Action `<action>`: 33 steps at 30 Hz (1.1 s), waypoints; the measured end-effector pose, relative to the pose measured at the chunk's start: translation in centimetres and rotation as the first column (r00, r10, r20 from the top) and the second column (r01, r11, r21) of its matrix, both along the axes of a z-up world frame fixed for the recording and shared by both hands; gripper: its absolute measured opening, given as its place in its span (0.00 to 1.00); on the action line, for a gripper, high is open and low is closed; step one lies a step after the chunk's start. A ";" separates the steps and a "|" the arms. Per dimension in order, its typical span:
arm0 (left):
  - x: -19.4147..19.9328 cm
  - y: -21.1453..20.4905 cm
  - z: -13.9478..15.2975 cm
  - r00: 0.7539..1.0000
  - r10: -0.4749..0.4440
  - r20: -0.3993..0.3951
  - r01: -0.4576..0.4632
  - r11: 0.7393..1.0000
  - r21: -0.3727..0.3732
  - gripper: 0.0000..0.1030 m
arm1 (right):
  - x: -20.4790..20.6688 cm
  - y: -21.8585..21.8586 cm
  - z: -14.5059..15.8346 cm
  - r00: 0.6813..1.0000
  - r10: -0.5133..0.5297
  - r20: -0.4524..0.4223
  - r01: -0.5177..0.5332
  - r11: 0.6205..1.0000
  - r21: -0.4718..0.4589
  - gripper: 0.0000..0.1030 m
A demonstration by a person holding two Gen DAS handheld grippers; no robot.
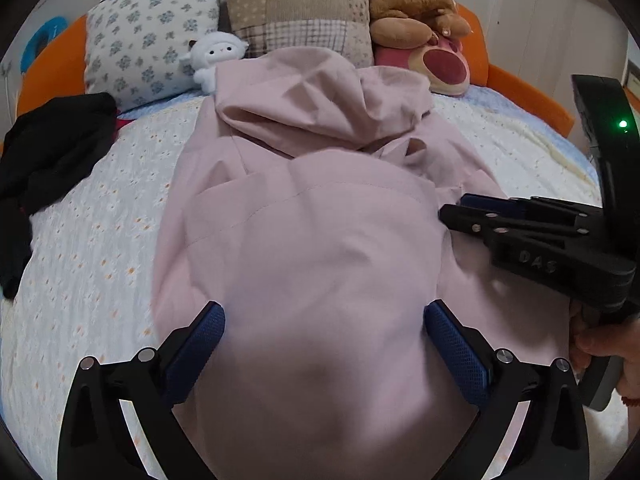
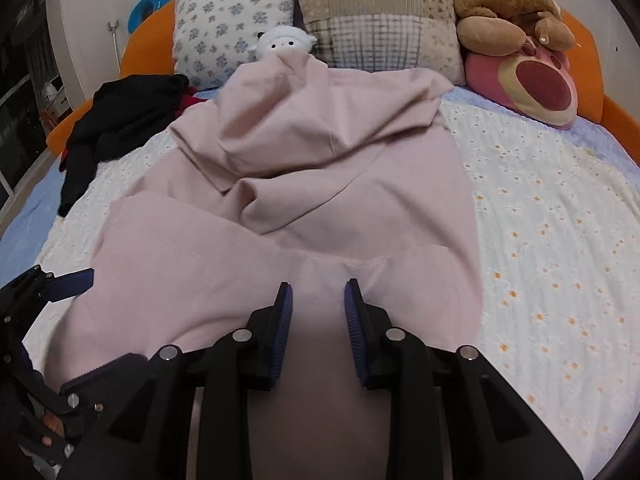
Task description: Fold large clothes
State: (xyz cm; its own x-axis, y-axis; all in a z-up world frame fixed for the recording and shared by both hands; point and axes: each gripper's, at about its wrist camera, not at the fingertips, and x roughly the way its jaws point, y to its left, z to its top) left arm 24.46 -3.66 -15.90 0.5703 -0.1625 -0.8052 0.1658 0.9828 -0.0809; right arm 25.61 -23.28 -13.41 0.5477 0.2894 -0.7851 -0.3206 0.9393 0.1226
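A large pale pink garment (image 1: 320,220) (image 2: 320,184) lies spread along the bed, its far part bunched up towards the pillows. My left gripper (image 1: 324,320) hangs over its near part, open wide, and the cloth passes under and between the blue pads without being pinched. My right gripper (image 2: 319,304) has a raised fold of the same pink cloth filling the narrow gap between its pads. In the left wrist view the right gripper (image 1: 452,210) reaches in from the right onto the garment's right edge. One of the left gripper's fingers (image 2: 72,282) shows at the garment's left edge.
The bed has a white flowered quilt (image 2: 552,240) and an orange frame (image 2: 624,124). A pile of black clothes (image 1: 52,152) (image 2: 120,120) lies at the left. Pillows (image 2: 376,12) and plush toys (image 2: 520,20) line the head end. A hand (image 1: 608,344) holds the right gripper's handle.
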 end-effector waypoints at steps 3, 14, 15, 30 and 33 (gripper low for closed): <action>-2.9 2.4 2.8 0.999 0.012 -0.051 -0.018 0.992 -0.127 0.98 | -3.2 -2.0 3.9 0.999 0.025 0.027 -0.027 0.998 0.051 0.80; -9.8 11.8 -2.0 0.935 0.079 -0.345 -0.239 0.862 -0.448 0.98 | -14.5 -10.9 5.4 0.995 0.094 -0.039 -0.087 0.985 0.150 0.81; -9.9 11.6 -2.1 0.937 0.085 -0.339 -0.239 0.864 -0.443 0.98 | -14.6 -10.6 4.4 0.992 0.117 -0.047 -0.109 0.984 0.137 0.77; -5.3 9.4 -1.5 0.943 0.029 -0.330 -0.218 0.804 -0.553 0.61 | -12.3 -7.5 -0.8 0.980 0.168 -0.108 -0.147 0.973 0.178 0.34; -4.4 9.6 -1.3 0.937 0.020 -0.349 -0.229 0.790 -0.569 0.44 | -10.9 -8.9 0.1 0.976 0.147 -0.160 -0.092 0.946 0.310 0.20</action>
State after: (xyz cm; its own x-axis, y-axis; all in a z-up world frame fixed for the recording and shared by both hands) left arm 20.06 5.96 -17.18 0.3584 -0.6106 -0.7062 -0.0909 0.7300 -0.6773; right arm 14.72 -32.18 -13.29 0.3529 0.5808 -0.7336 -0.3750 0.8061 0.4578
